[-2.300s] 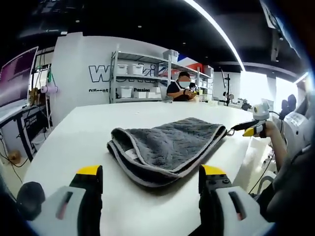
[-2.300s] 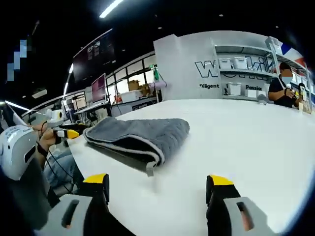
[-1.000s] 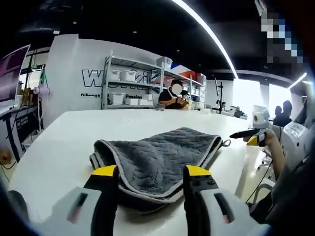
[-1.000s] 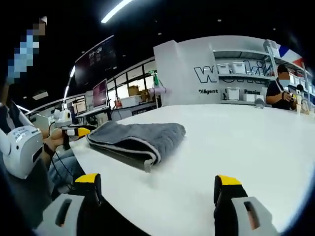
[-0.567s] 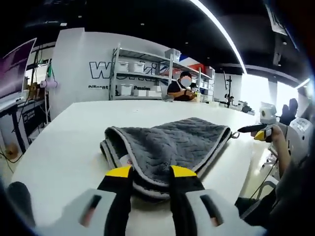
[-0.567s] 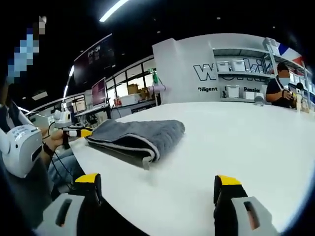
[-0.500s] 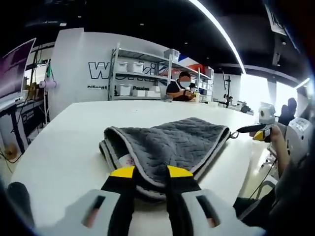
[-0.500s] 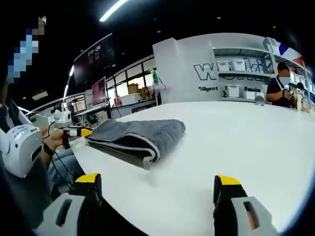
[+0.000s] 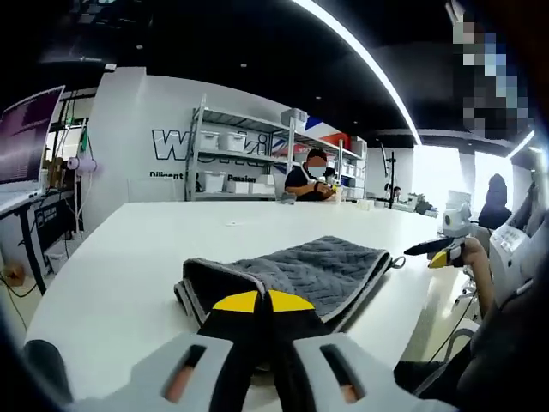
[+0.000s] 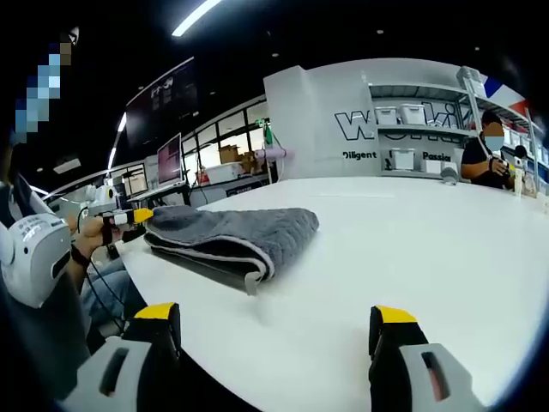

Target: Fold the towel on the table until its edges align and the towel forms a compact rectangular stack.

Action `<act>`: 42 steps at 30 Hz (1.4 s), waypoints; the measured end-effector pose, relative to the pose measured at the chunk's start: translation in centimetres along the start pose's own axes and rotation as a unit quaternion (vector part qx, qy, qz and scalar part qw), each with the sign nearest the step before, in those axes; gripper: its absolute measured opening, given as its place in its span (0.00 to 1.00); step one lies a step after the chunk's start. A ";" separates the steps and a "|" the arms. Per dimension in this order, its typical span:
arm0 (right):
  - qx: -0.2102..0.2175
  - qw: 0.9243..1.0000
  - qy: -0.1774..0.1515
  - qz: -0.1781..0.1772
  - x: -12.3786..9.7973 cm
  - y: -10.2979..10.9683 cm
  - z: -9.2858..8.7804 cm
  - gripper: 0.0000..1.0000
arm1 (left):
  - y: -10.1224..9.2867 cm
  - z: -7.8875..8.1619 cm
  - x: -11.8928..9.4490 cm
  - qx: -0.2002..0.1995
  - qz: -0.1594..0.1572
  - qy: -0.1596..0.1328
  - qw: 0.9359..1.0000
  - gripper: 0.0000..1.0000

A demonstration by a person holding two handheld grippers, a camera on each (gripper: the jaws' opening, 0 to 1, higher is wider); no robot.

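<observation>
Towel (image 9: 292,275) first: your left tool (image 9: 260,301) has its 2 yellow-tipped jaws pinched together on the near edge of the folded grey cloth, which lies on the white counter (image 9: 129,257) near the edge on your side. Your right tool (image 10: 274,326) is spread wide with nothing between the jaws, held back from the towel's far end. Beyond the counter, a seated person (image 9: 310,176) is in front of shelving (image 9: 240,154).

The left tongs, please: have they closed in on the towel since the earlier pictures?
Yes. The left tongs have closed: jaws once spread wide apart now meet at the near edge of the grey towel, which lies on the white table.
</observation>
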State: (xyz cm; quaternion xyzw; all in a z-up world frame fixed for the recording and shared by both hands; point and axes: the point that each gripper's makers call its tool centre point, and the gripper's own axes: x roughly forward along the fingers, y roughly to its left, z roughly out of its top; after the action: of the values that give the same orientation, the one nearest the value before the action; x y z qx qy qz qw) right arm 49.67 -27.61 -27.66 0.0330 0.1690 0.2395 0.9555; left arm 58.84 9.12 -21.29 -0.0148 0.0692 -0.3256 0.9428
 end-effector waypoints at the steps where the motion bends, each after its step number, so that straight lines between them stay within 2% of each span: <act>1: 0.000 1.000 0.000 0.000 0.0 0.0 0.0 0.95 | 0.0 0.2 -0.2 -0.001 0.002 -0.001 1.000 0.04; 3: 0.000 1.000 -0.001 -0.001 0.0 0.0 0.0 0.95 | 0.3 -0.3 -0.7 0.000 0.015 0.014 1.000 0.04; 5: -0.002 1.000 -0.001 0.000 0.0 0.0 0.1 0.95 | 1.3 -1.9 -1.2 0.008 0.037 0.054 0.998 0.04; 9: -0.002 1.000 -0.002 0.004 0.2 0.1 0.1 0.95 | 2.4 -4.4 -1.1 0.004 0.053 0.093 0.994 0.04; 19: -0.005 1.000 -0.001 0.002 0.0 0.3 0.0 0.95 | 3.0 -6.6 -0.7 0.006 0.062 0.130 0.990 0.04; 26: -0.002 1.000 0.003 0.002 0.1 0.1 -0.3 0.94 | 3.2 -5.9 -1.0 0.027 0.071 0.114 0.991 0.11; 32: -0.001 1.000 0.000 0.006 0.3 0.2 -0.2 0.94 | 3.3 -4.2 -1.7 0.026 0.076 0.072 0.994 0.16; 37: 0.001 1.000 0.006 0.009 0.5 0.3 -0.4 0.94 | 1.0 -1.8 -1.5 0.005 0.021 0.007 1.000 0.23; 40: 0.004 1.000 0.005 0.011 0.6 0.4 -0.3 0.94 | 0.2 -1.4 -1.3 0.010 0.005 0.001 1.000 0.34; 42: 0.005 1.000 0.003 0.012 0.7 0.5 -0.1 0.94 | -0.5 -1.6 -0.8 0.018 -0.002 0.010 1.000 0.45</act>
State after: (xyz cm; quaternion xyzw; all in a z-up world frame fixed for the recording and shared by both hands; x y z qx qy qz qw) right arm 49.97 -26.85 -27.92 0.0385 0.1727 0.2501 0.9519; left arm 57.69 9.30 -22.76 0.0051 0.0730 -0.3286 0.9416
